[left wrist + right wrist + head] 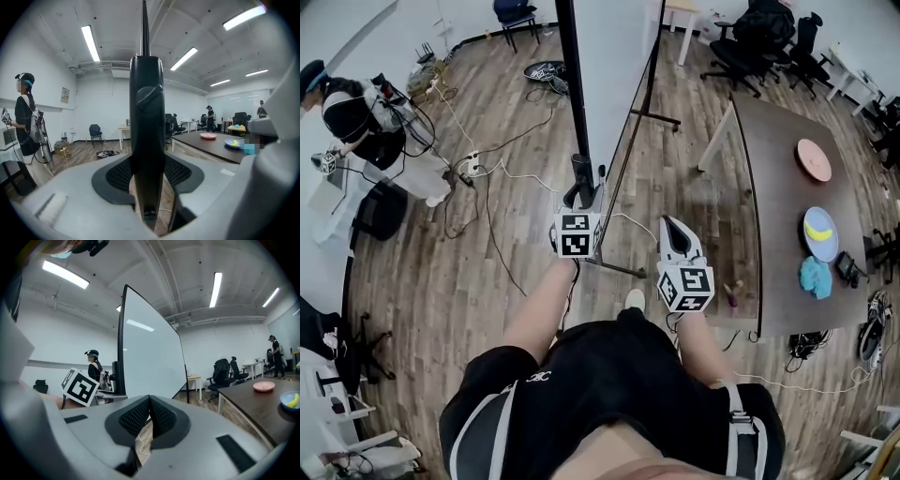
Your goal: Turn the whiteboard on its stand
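Note:
The whiteboard (614, 56) stands edge-on in front of me in the head view, a tall white panel in a black frame. Its black upright post (572, 84) rises at the near edge. My left gripper (581, 192) is shut on that post (146, 117), just below a round knob, and the pads (119, 176) press both sides. My right gripper (668, 225) hangs to the right of the post, apart from it, shut with nothing held. In the right gripper view the board's face (150, 348) fills the left half, beyond the closed gripper (150, 416).
The stand's foot bar (614, 267) lies on the wood floor by my feet. A brown table (778, 187) on the right carries a pink plate (813, 159), a blue plate (820, 232) and a teal cloth (815, 277). Cables (478, 169) run left, near a person (356, 112). Office chairs (750, 37) stand behind.

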`<action>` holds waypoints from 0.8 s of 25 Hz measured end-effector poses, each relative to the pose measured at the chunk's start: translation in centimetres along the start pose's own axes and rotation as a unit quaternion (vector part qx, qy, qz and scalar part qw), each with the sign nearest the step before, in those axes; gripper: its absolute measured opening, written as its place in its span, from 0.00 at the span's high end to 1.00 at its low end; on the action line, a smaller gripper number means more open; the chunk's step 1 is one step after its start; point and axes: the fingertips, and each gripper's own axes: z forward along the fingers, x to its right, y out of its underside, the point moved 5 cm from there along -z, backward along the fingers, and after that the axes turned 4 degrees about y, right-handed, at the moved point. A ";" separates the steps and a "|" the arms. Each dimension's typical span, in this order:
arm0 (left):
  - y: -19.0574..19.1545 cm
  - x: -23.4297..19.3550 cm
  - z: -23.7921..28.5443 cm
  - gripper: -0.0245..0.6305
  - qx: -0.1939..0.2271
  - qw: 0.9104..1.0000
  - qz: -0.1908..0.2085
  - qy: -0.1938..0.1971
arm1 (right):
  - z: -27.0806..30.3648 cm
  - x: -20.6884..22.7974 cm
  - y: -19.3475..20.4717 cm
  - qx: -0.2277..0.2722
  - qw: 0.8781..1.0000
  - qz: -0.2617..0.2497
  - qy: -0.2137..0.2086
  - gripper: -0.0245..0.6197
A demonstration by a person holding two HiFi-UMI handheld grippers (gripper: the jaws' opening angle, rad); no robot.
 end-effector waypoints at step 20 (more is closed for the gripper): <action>3.1 2.9 -9.5 0.66 0.012 1.000 0.005 0.010 | -8.4 -1.9 0.4 -0.001 1.000 -0.011 -0.001 0.95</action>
